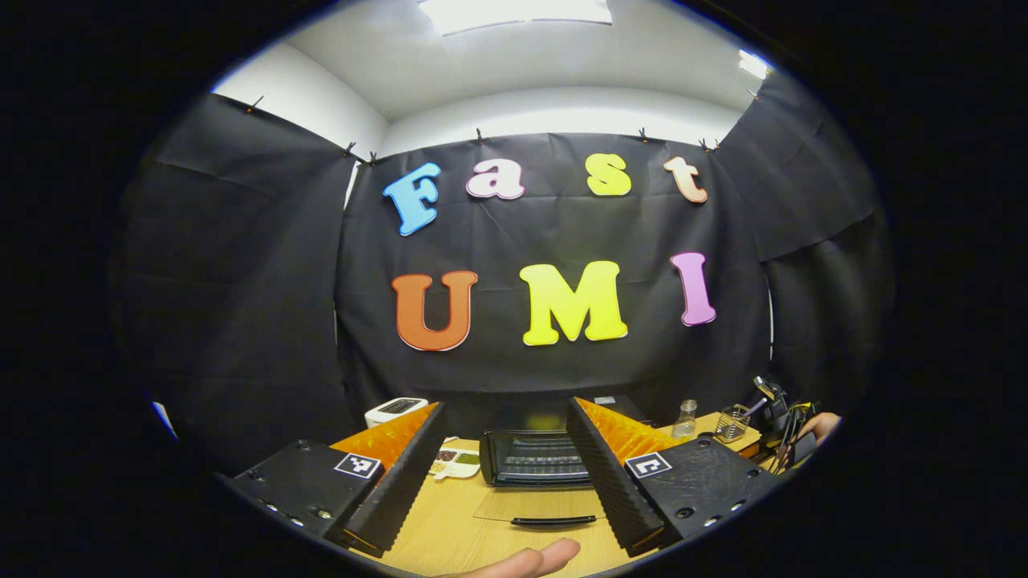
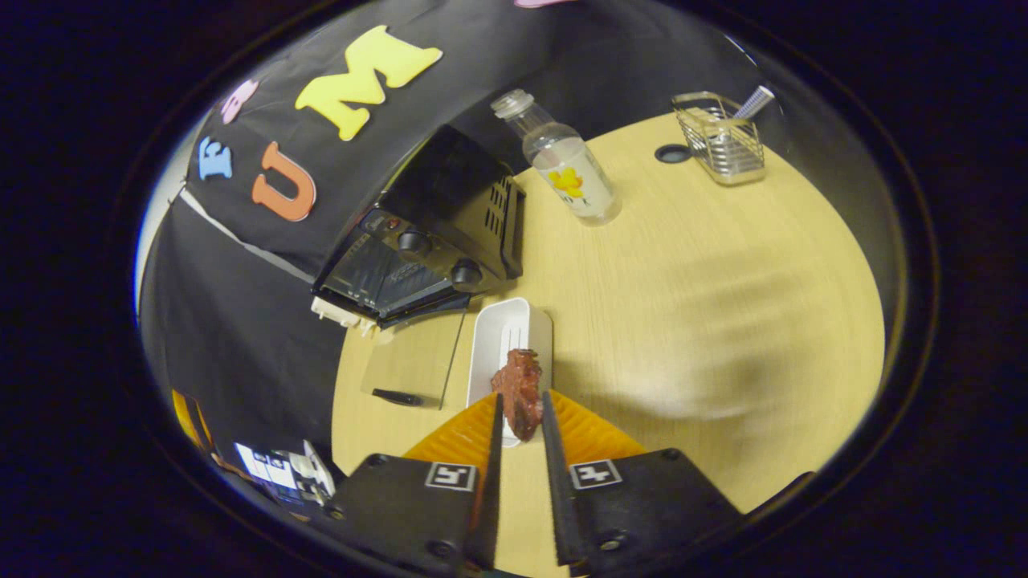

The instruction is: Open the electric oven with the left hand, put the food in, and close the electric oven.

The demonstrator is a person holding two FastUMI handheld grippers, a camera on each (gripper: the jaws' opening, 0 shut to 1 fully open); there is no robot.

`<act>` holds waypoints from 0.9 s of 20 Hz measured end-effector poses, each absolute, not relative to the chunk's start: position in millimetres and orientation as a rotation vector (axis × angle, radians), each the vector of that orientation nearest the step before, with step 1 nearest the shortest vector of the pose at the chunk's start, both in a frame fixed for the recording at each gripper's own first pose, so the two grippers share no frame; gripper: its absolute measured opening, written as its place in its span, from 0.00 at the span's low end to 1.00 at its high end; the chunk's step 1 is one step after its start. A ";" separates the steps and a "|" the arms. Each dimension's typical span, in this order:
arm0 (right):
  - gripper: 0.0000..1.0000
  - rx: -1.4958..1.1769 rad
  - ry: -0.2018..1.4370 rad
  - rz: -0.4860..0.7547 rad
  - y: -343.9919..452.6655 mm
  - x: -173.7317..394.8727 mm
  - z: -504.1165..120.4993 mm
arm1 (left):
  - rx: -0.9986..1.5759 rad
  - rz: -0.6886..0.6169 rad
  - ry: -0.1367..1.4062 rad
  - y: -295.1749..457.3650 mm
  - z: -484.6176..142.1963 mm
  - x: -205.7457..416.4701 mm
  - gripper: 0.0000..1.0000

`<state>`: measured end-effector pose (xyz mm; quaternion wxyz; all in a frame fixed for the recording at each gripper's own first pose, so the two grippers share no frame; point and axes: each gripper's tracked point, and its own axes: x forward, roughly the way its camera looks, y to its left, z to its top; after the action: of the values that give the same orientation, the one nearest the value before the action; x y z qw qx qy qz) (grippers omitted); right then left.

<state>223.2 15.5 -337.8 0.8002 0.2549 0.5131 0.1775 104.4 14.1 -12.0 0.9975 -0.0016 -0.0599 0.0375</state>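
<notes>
Oven [image 2: 426,233] open, door [image 1: 536,506] flat on table [image 2: 683,305]; white dish [image 2: 506,337] beside it; right gripper [image 2: 520,429] clamped on meat [image 2: 520,389] (over dish); left gripper [image 1: 506,482] spread, empty; carry level, slide in low.

The left gripper view sits low over the bench [image 1: 450,538], facing the open oven [image 1: 534,459] level and head-on. The right gripper view looks steeply down from high right; both share the oven [image 2: 426,241] and bench [image 2: 683,305].
</notes>
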 end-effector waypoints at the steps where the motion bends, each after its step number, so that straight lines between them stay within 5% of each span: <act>1: 0.16 0.596 1.125 0.386 16.4 222.7 -337.7 | -0.013 0.079 -0.116 14.8 -15.3 101.6 0.95; 9: 0.09 0.620 1.128 0.410 11.7 216.2 -330.4 | -0.029 0.058 -0.052 18.3 -37.6 98.2 0.95; 18: 0.09 0.303 0.904 0.346 9.8 202.9 -265.7 | -0.049 0.036 -0.034 31.0 -58.3 101.2 0.95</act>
<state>202.9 9.8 -265.7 0.8741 0.1452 0.4330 0.1655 101.2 31.0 -58.3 0.9994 -0.0247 -0.0169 0.0179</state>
